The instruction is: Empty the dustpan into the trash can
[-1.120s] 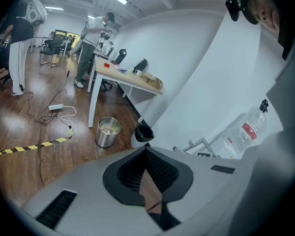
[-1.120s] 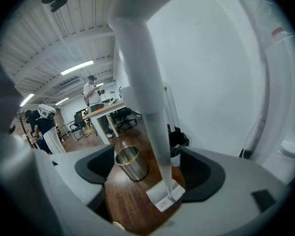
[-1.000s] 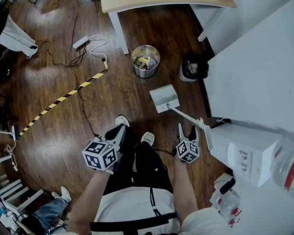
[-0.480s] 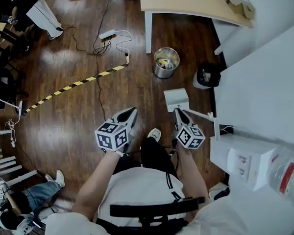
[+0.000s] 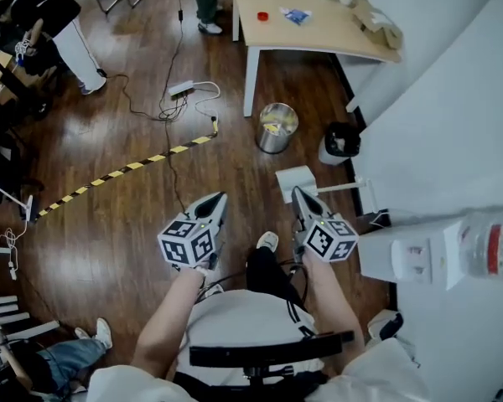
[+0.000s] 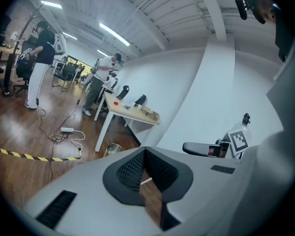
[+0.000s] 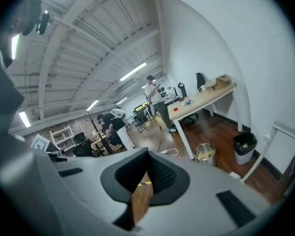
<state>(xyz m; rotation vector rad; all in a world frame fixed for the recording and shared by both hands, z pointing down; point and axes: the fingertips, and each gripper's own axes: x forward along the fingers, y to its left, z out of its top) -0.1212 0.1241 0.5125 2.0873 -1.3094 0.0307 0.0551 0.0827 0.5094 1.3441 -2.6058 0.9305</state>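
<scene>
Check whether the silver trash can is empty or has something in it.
Not empty: the silver trash can has yellowish litter showing inside its open top.

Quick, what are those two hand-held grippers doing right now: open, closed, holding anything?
Left hand-held gripper: closed, holding nothing.
Right hand-held gripper: jaws have just closed, shut on nothing.

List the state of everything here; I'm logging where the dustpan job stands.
dustpan: resting on the floor, not held.
metal trash can: upright, open, some waste inside.
black bin: upright, open.
left gripper: jaws shut, empty.
right gripper: jaws just closed, shut, nothing between them.
</scene>
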